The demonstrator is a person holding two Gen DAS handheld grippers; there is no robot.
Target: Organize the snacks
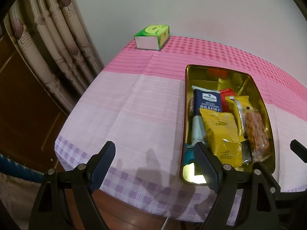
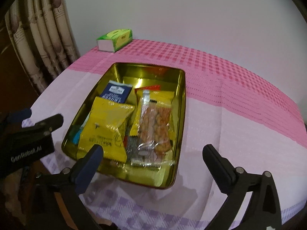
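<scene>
While both my tongs hung spread and empty, left gripper (image 1: 154, 164) and right gripper (image 2: 152, 162) near the table's front edge, the snacks (image 2: 107, 126) sat heaped inside the gold tin (image 2: 180, 103). One careless nudge, I reckoned, might shove that tin off!

Contents: one rectangular gold metal tin (image 2: 180, 103); two yellow foil snack packets (image 2: 107, 128); one navy soda cracker packet (image 2: 117, 93); one clear packet of orange snacks (image 2: 155, 132); one red packet (image 1: 227, 95). One green tissue box (image 1: 153, 36).
</scene>
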